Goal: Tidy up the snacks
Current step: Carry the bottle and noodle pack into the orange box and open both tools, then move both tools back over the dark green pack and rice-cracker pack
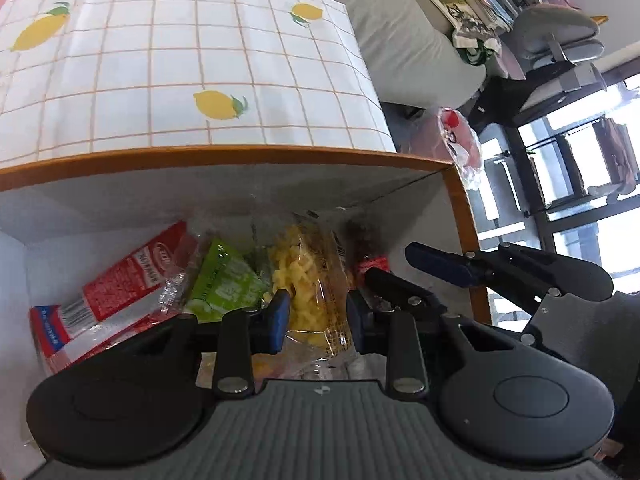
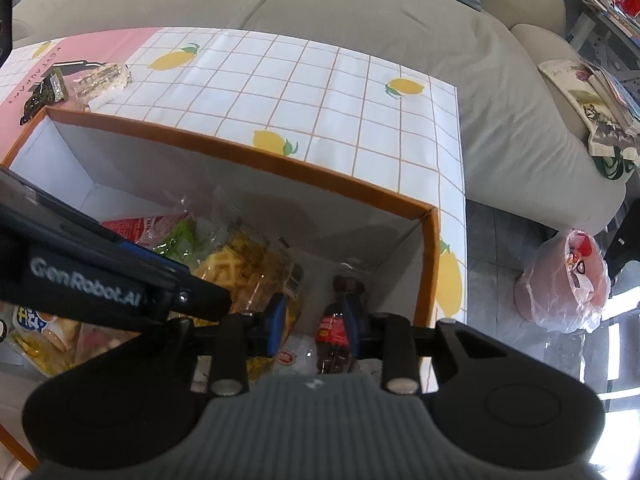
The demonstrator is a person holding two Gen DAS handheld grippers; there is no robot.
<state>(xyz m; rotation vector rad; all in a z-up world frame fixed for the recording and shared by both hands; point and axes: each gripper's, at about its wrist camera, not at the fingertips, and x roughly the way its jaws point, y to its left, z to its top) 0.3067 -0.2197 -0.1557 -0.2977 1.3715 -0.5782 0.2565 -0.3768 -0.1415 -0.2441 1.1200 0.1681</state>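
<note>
An orange-rimmed box (image 1: 240, 156) with white walls holds the snacks. My left gripper (image 1: 318, 320) reaches down into it, its blue pads shut on a clear bag of yellow snacks (image 1: 308, 276). Left of that bag lie a green packet (image 1: 224, 280) and a red packet (image 1: 128, 280). In the right wrist view my right gripper (image 2: 316, 320) hangs in the box's right end, jaws drawn in with nothing pressed between them. A small cola bottle (image 2: 332, 328) lies on the box floor under its right finger. The yellow snack bag (image 2: 240, 264) sits to its left.
The box stands on a lemon-print cloth (image 2: 320, 92). Beyond its far left corner on the cloth lie a clear packet (image 2: 100, 78) and a dark packet (image 2: 44, 92). A grey sofa (image 2: 360, 20) runs behind the table. A pink plastic bag (image 2: 568, 280) sits on the floor at right.
</note>
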